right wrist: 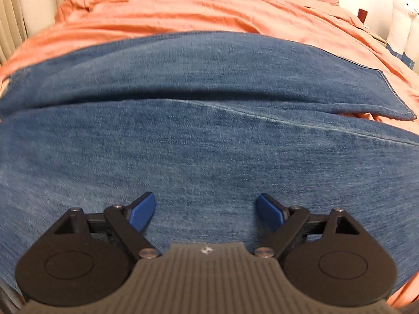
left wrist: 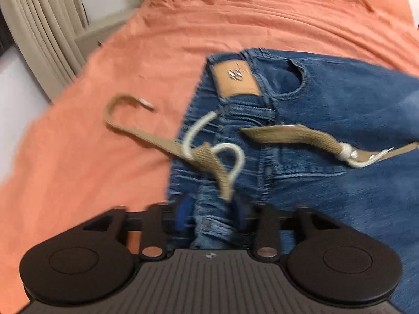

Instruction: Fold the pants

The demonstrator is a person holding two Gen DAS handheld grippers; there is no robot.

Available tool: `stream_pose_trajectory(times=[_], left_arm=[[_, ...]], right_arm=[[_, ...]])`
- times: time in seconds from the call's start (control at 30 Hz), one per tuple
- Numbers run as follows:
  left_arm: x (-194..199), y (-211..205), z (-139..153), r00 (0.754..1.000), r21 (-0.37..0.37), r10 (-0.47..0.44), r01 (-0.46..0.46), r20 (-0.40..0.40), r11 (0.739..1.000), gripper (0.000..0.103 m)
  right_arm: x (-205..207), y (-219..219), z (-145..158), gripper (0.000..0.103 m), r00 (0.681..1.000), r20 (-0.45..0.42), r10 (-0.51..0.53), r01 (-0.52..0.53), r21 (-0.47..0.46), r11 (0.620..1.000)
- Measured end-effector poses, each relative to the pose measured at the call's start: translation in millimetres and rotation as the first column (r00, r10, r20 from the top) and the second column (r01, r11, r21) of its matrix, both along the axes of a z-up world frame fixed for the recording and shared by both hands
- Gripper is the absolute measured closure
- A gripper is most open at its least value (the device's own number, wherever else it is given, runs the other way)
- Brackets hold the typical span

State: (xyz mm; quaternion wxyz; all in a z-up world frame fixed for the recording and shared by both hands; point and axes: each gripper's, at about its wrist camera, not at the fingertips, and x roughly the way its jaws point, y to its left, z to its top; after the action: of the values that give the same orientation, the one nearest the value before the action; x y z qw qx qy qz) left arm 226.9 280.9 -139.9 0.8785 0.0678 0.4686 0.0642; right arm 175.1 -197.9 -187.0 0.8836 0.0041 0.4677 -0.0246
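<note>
Pants (left wrist: 327, 110) waistband hides the clamped left tongs' (left wrist: 210, 216) tips.

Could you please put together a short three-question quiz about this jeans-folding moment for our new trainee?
1. True or false: the right gripper is clamped on the jeans.
2. Multiple choice: what does the left gripper hold between its fingers? A) the tan belt alone B) a bunched part of the jeans at the waist end C) the orange bedsheet
3. Fill in: the tan leather patch sits on the jeans' ______.

Key
1. False: its jaws stand wide apart above the denim, with nothing between them.
2. B: folded denim sits pinched between the blue fingers.
3. Waistband.
</note>
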Motion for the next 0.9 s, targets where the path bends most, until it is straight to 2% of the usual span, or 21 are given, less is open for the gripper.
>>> stream_pose_trajectory(times=[0.07,0.13,0.23,0.33,0.43,0.5,0.6,0.67,0.73,0.77,0.83,0.87,0.9], left_arm=[[-10,-8,14,0.999,0.028,-0.036,0.035,0.022,0.999,0.045],[-15,-9,30,0.997,0.001,-0.053,0.053,0.058,0.999,0.044],[-8,-3,50,0.992,-0.099,-0.025,0.038,0.124,0.994,0.040],[18,2,56,0.987,-0.240,0.022,0.016,0.158,0.971,0.039],[48,4,51,0.979,-0.298,0.067,-0.007,0.192,0.955,0.035],[71,11,40,0.976,-0.347,0.103,-0.030,0.192,0.937,0.035],[99,25,20,0.976,-0.434,0.144,-0.060,0.165,0.899,0.035],[113,34,6,0.973,-0.466,0.179,-0.092,0.146,0.880,0.035],[122,39,-8,0.975,-0.491,0.191,-0.111,0.115,0.864,0.040],[124,42,-14,0.979,-0.514,0.176,-0.098,0.105,0.852,0.049],[124,45,-19,0.983,-0.542,0.140,-0.052,0.122,0.839,0.055],[123,46,-20,0.983,-0.549,0.130,-0.039,0.128,0.835,0.061],[123,48,-21,0.984,-0.559,0.125,-0.032,0.129,0.829,0.074]], right_arm=[[1,-3,5,0.021,0.999,-0.035,-0.007,0.007,-0.008,1.000],[0,-10,13,0.021,0.999,-0.054,-0.006,0.008,0.025,1.000],[1,-27,32,0.021,0.998,-0.062,0.009,-0.001,0.122,0.993],[10,-42,48,0.021,1.000,-0.012,-0.005,0.006,0.115,0.993],[19,-55,54,0.021,0.996,0.079,-0.034,0.027,0.085,0.996],[23,-65,51,0.021,0.990,0.122,-0.068,0.053,0.121,0.991],[28,-76,39,0.021,0.986,0.109,-0.124,0.101,0.196,0.975],[34,-77,31,0.021,0.986,0.087,-0.145,0.124,0.205,0.971],[38,-75,27,0.021,0.986,0.084,-0.144,0.127,0.184,0.975],[41,-73,26,0.021,0.986,0.087,-0.140,0.125,0.165,0.978],[46,-68,25,0.021,0.987,0.090,-0.131,0.119,0.129,0.985],[48,-66,23,0.021,0.988,0.090,-0.127,0.116,0.114,0.987],[52,-65,19,0.021,0.988,0.089,-0.123,0.114,0.102,0.988]])
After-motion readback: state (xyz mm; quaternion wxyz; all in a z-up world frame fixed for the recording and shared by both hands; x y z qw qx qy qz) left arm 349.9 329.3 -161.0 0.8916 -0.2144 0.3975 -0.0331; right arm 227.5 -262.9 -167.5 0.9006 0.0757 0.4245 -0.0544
